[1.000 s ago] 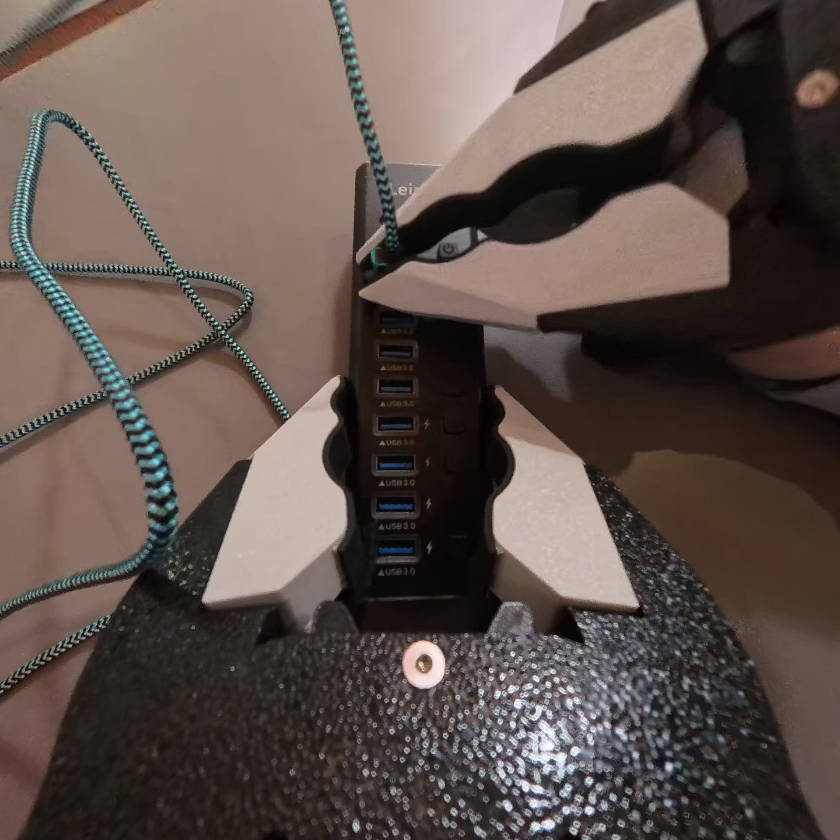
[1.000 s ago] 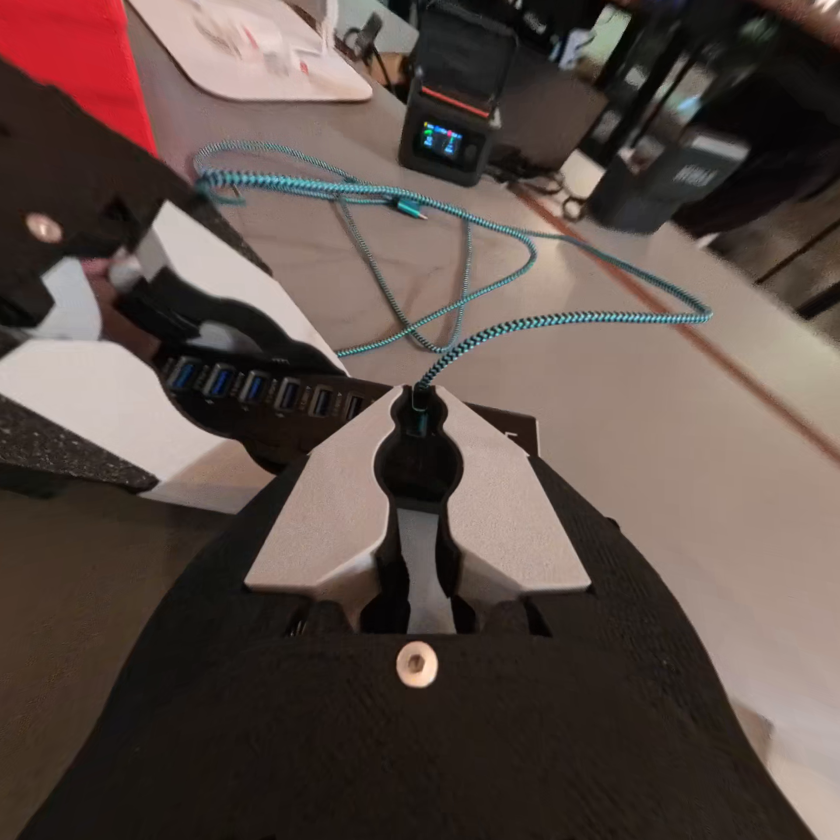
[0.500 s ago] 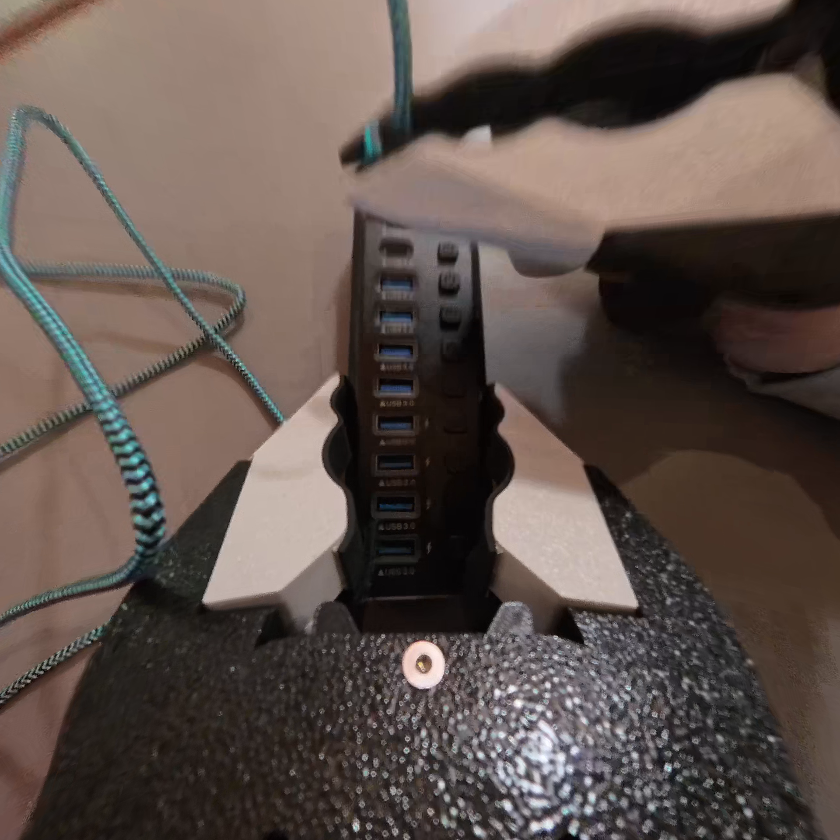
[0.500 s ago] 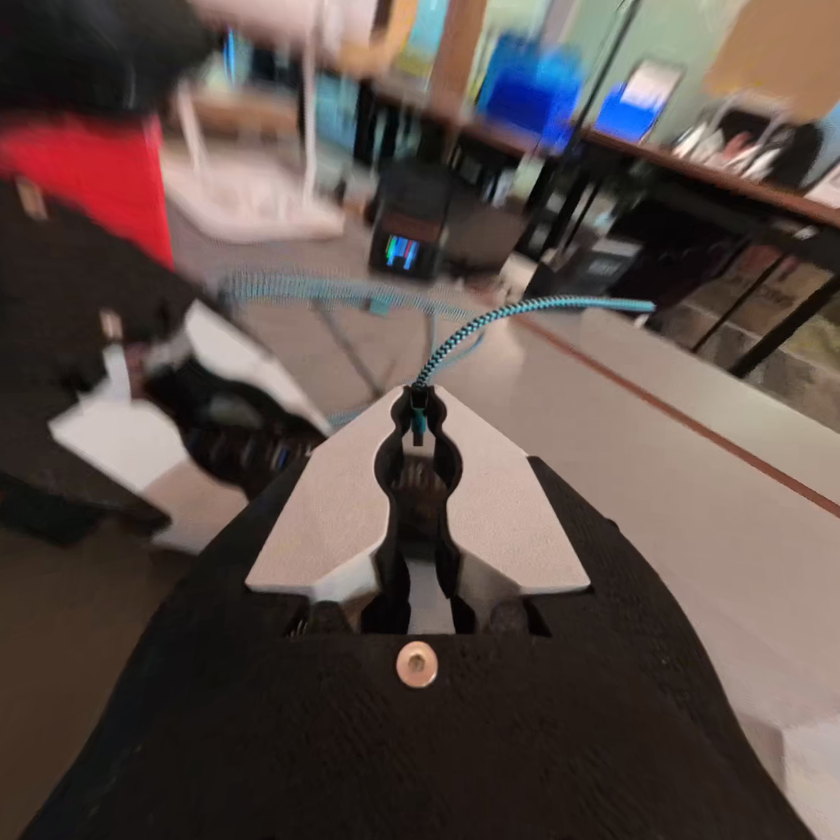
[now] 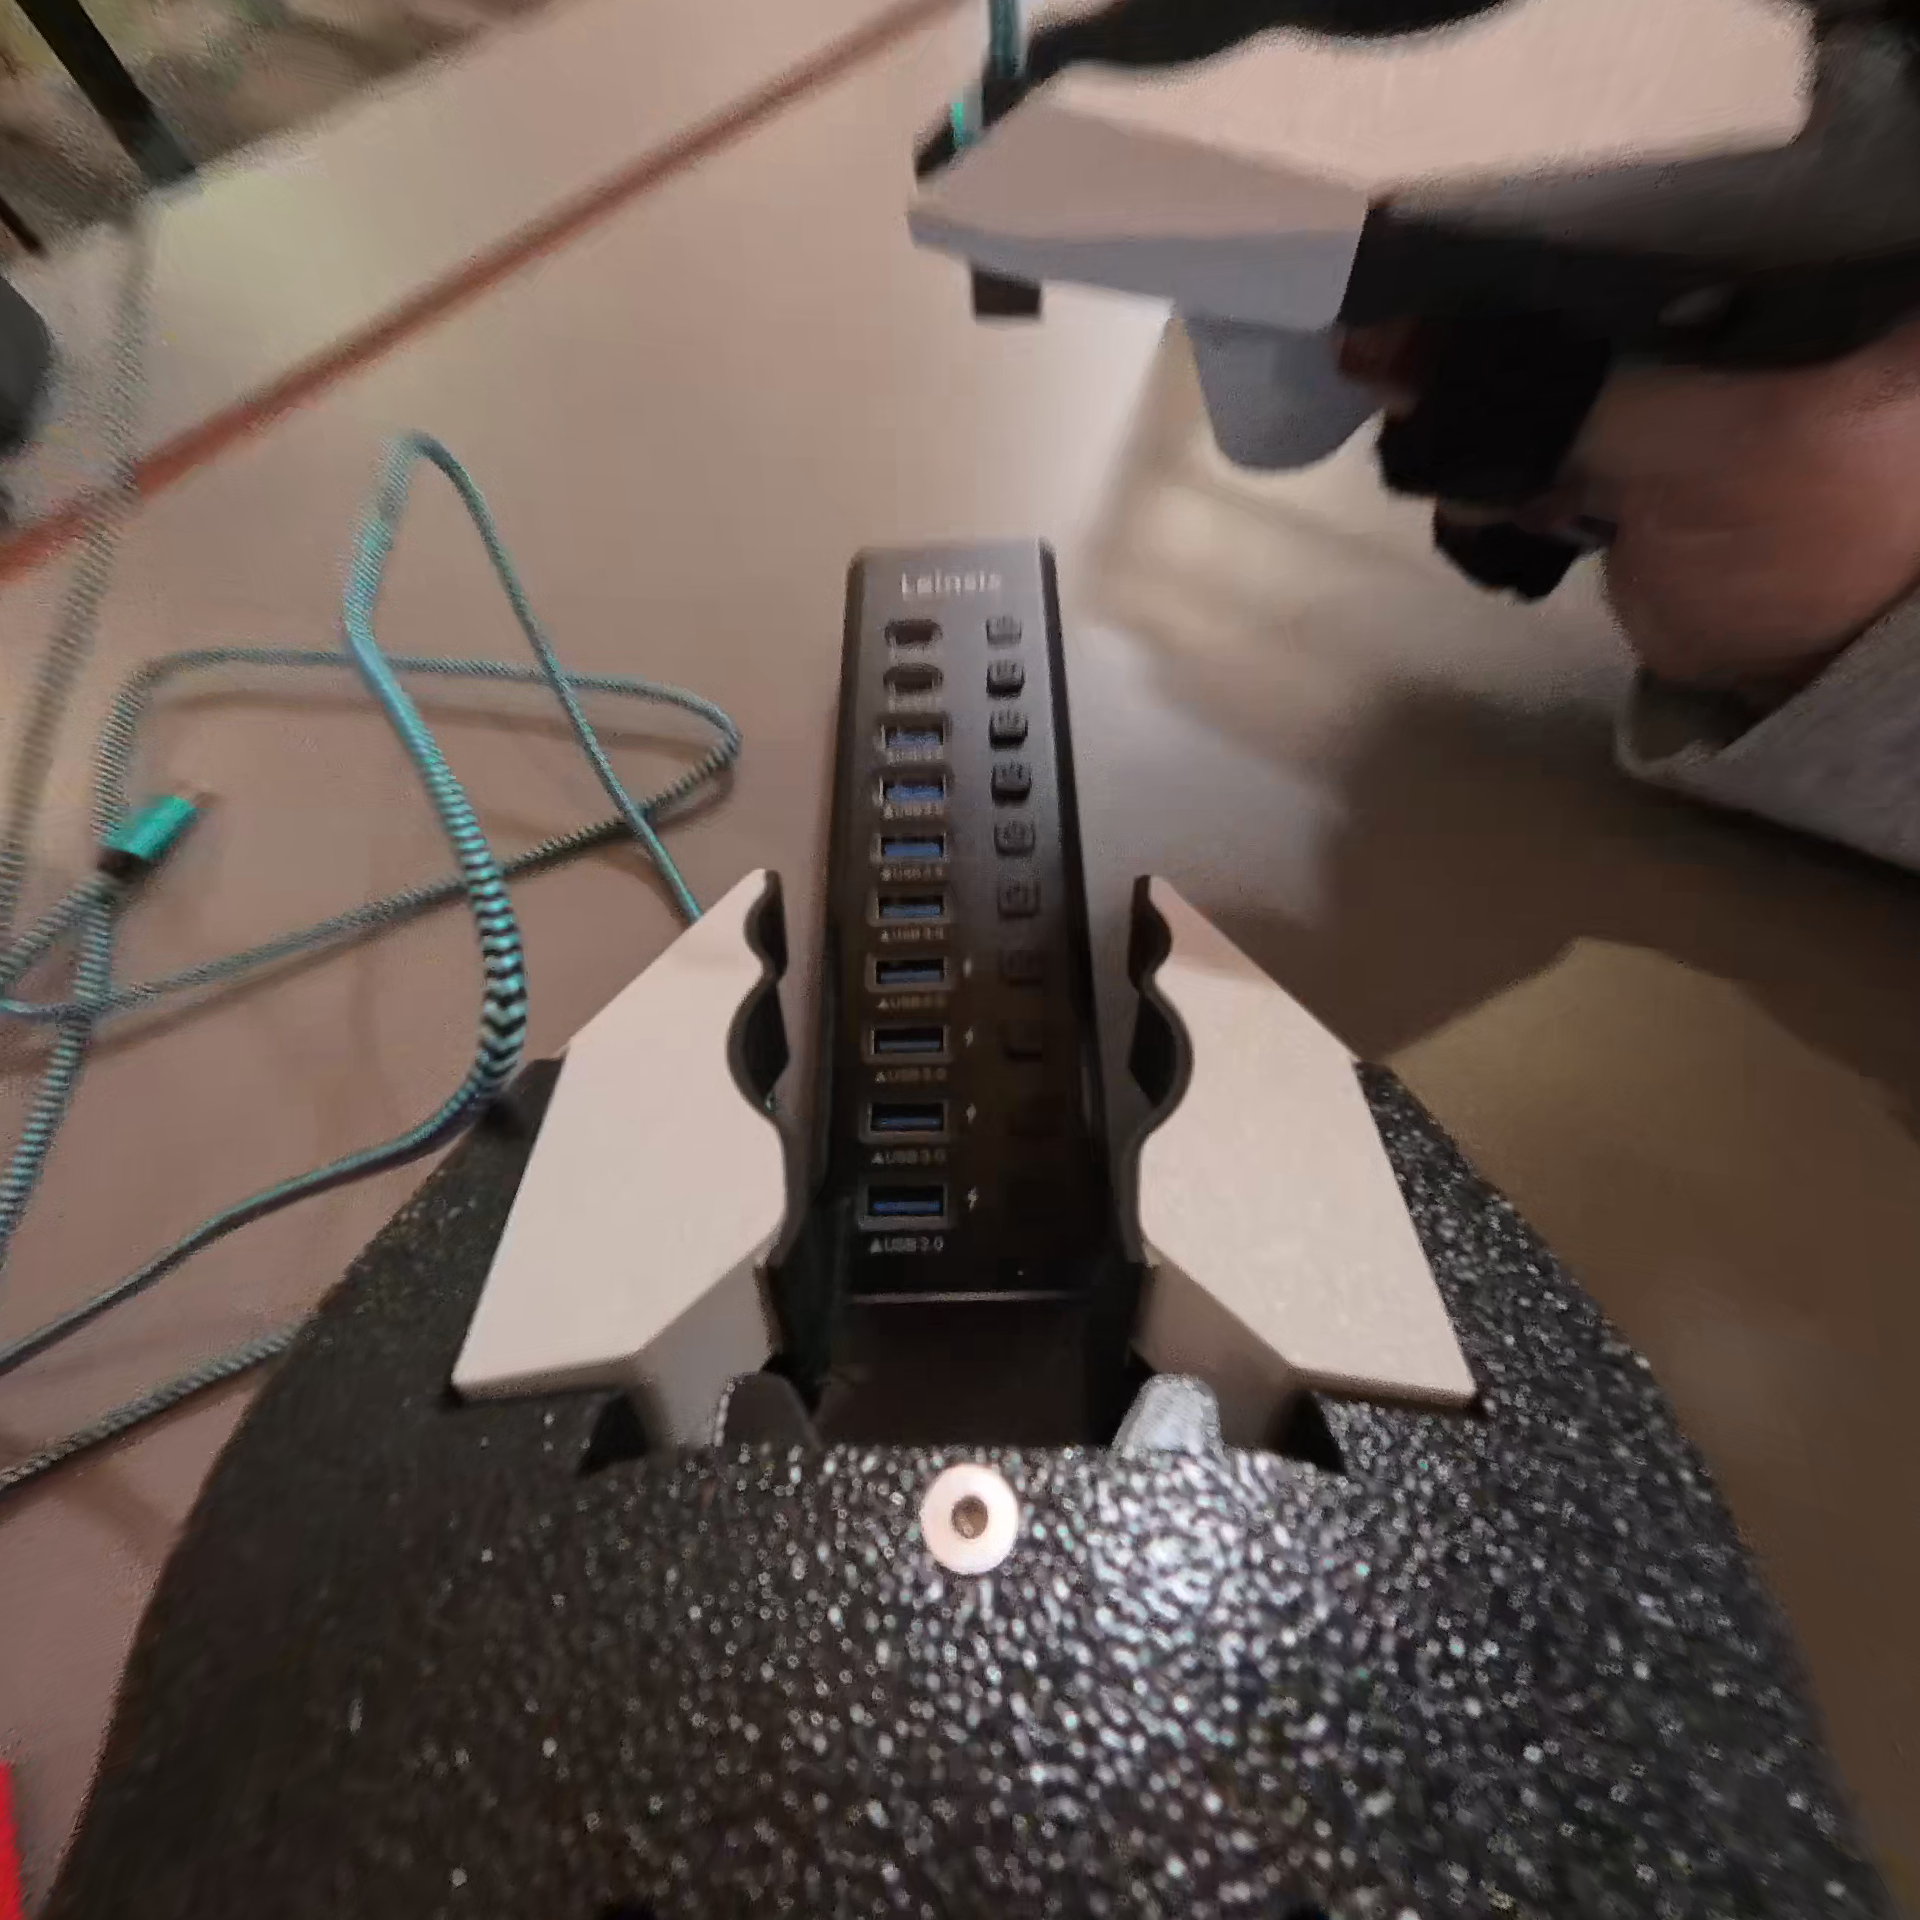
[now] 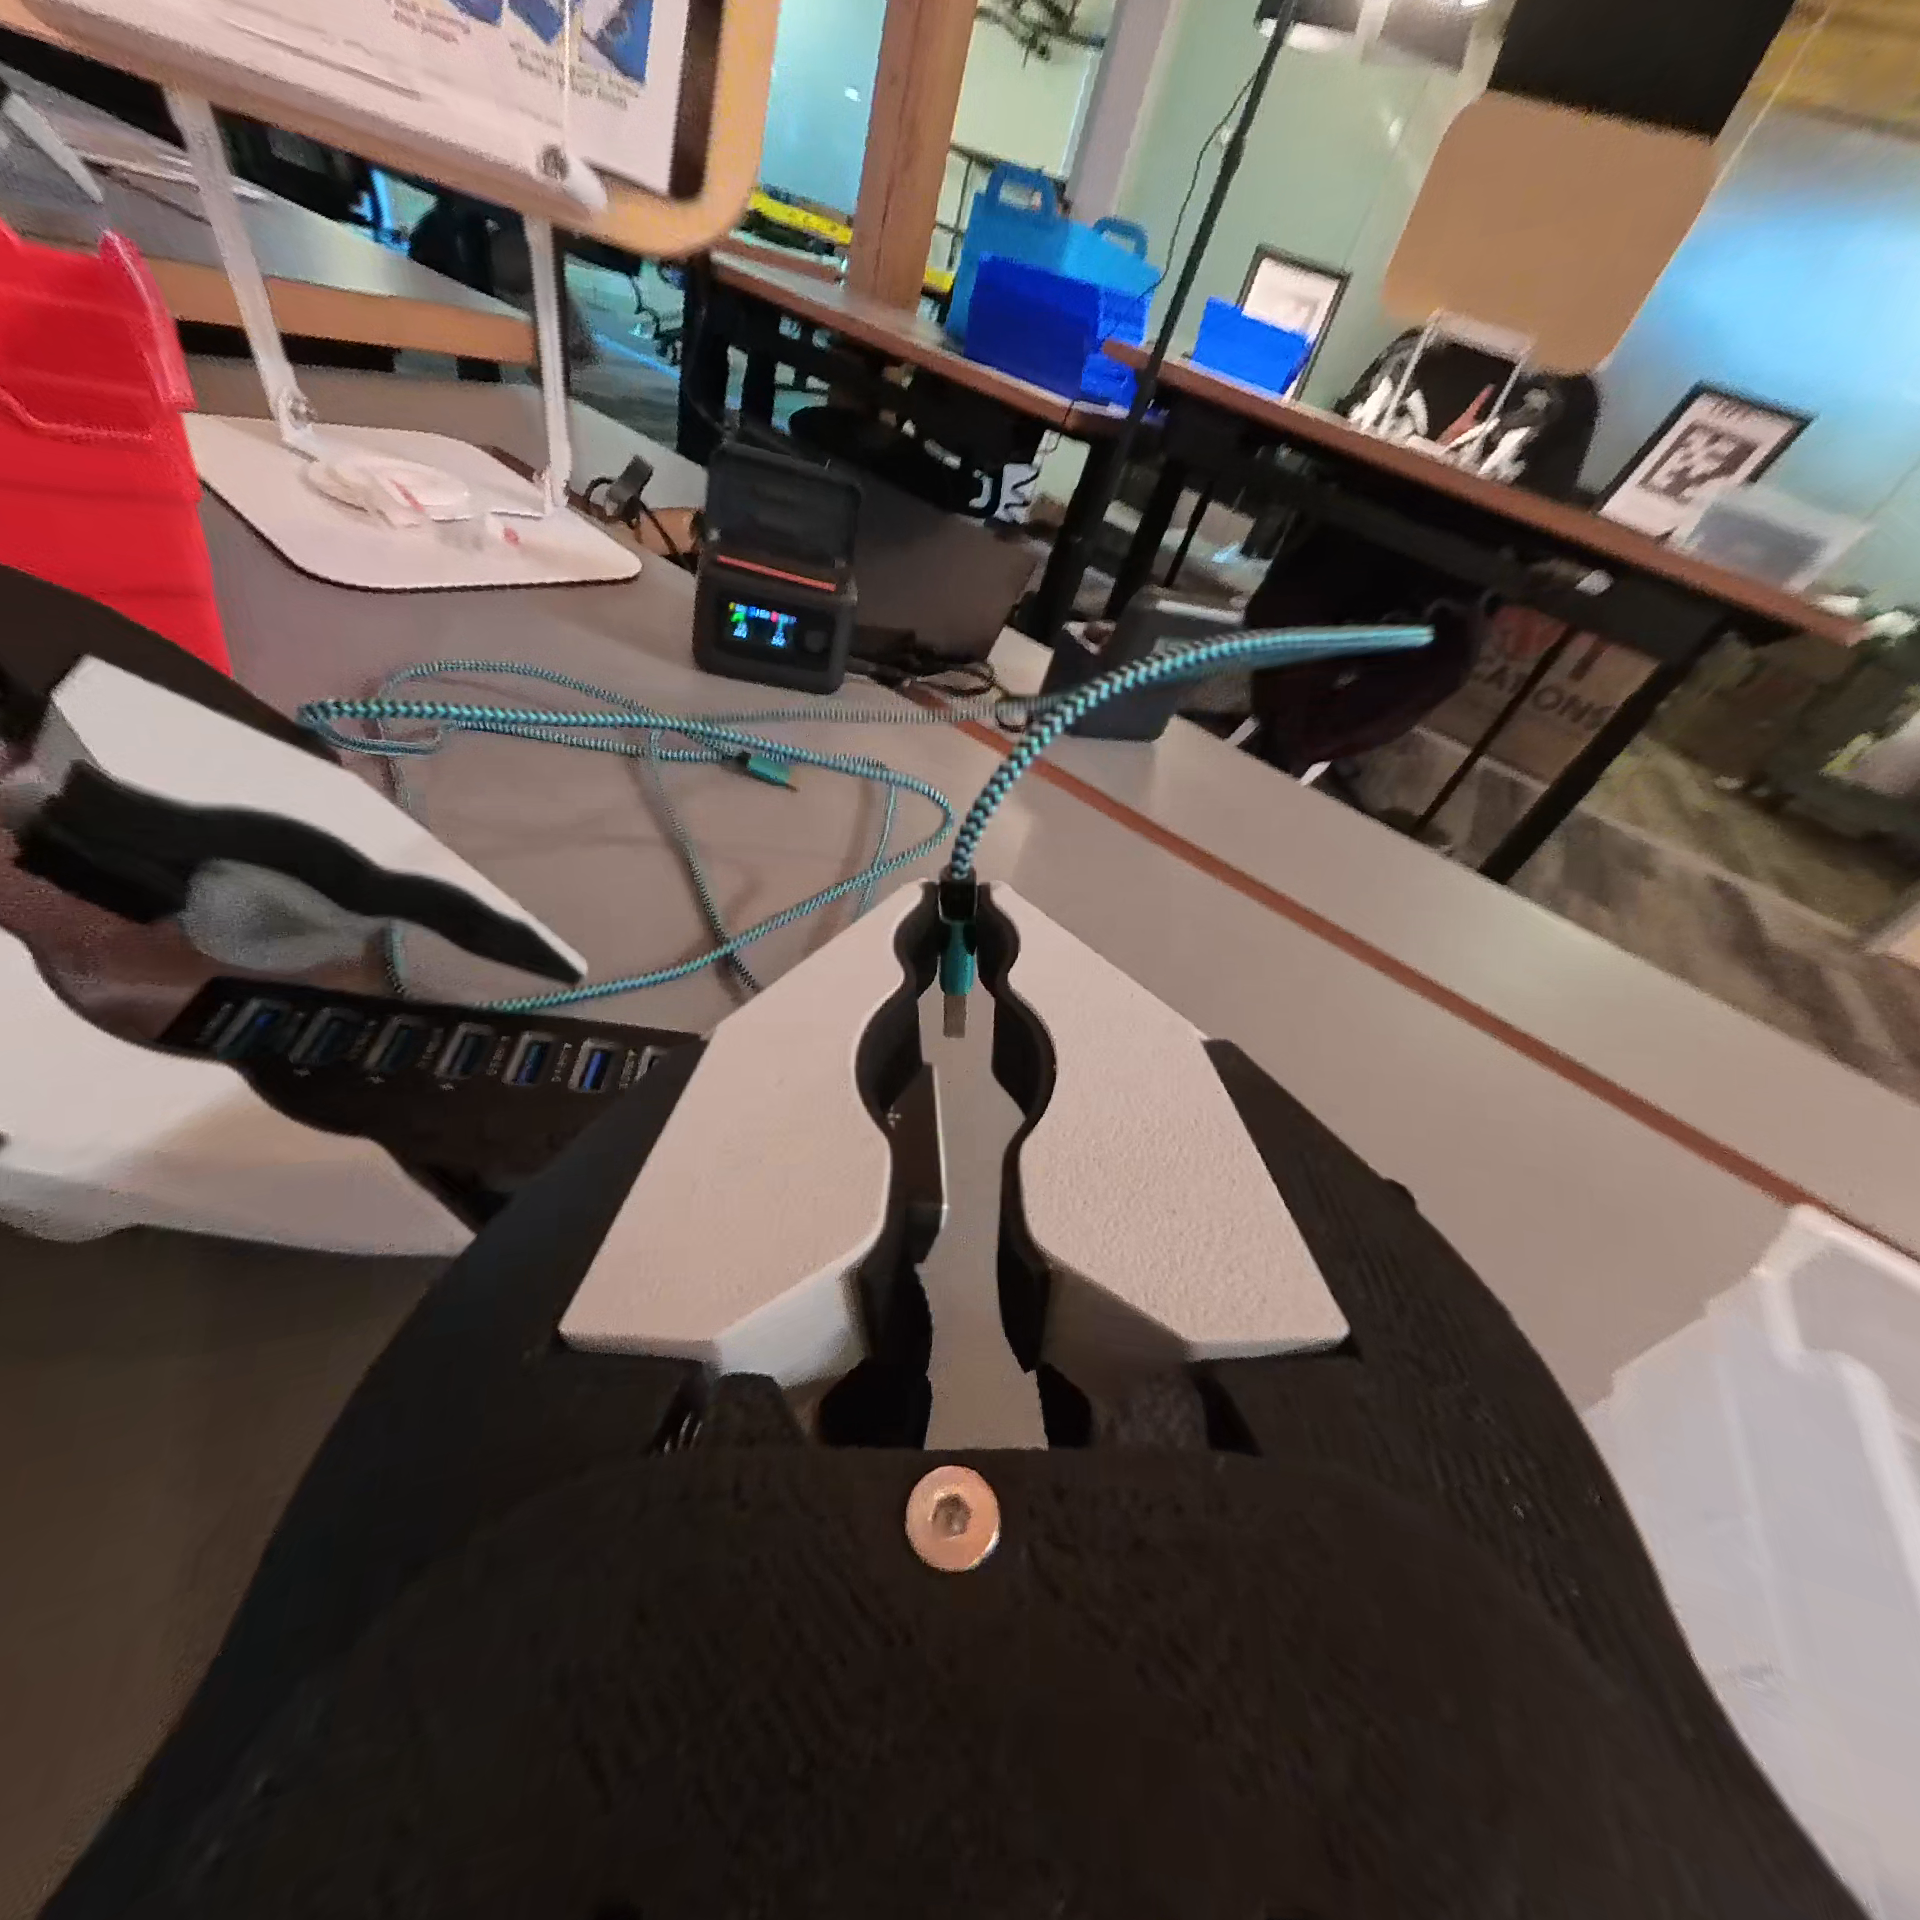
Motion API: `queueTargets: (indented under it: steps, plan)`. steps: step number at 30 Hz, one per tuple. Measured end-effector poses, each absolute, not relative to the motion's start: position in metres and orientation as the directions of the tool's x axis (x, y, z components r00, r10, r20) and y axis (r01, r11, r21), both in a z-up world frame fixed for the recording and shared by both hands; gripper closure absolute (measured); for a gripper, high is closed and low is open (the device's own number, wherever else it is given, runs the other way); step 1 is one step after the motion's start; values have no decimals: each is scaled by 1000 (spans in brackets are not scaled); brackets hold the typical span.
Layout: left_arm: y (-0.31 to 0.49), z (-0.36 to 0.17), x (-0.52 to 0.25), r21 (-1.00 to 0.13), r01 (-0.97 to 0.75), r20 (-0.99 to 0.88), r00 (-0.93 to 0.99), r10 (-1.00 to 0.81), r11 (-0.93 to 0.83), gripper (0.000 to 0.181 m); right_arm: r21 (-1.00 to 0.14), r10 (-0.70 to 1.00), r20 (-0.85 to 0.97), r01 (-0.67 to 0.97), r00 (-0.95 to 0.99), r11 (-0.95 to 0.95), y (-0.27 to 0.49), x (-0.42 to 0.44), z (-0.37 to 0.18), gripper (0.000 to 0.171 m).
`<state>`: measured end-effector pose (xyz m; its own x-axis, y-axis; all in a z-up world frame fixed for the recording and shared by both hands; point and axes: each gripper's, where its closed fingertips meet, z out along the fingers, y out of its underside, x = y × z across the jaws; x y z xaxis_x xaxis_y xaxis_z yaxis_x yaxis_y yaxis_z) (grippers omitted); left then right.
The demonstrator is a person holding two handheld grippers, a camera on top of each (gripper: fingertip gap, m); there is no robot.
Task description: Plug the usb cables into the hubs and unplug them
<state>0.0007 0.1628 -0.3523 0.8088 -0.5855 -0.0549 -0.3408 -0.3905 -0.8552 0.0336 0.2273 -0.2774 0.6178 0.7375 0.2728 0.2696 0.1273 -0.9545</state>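
Withdrawn from the hub, the braided teal cable's plug now hangs pinched in the right gripper, lifted above the table's middle. Left gripper stands spread around the hub. All visible ports empty; a loose plug lies nearby.

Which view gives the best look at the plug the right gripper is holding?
The right wrist view: the teal plug sits pinched at the tips of the right gripper, its metal end pointing back toward the camera. The left wrist view shows only a blurred sliver of teal at that gripper's tip, well above the hub.
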Motion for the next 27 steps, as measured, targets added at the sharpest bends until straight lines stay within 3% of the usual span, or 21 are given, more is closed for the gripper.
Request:
queueTargets:
  steps: [6, 12, 16, 21, 26, 27]
  plan:
    - [165, -288, -13, -966, -239, -161, 851, -499, -95, 115, -870, 734, 447, 439, 512, 224, 217, 21, -289, 166]
    - [175, -275, -48, -988, -132, -95, 922, -376, -74, 116, -743, 816, 524, 599, 243, 299, 194, -14, -313, 166]
    - [167, -254, -52, -998, 60, 49, 888, -458, 11, 141, -665, 828, 538, 684, 158, 301, 193, -32, -321, 167]
    - [150, -216, -69, -950, 255, 135, 855, -501, 181, 141, -692, 881, 392, 716, 265, 92, 217, -45, -333, 166]
    - [136, -199, -67, -940, 134, -27, 886, -462, 313, 146, -710, 968, 185, 704, 168, 14, 202, -65, -347, 159]
    - [133, -199, -63, -939, 111, -57, 884, -463, 327, 147, -716, 977, 156, 698, 147, 9, 198, -69, -346, 148]
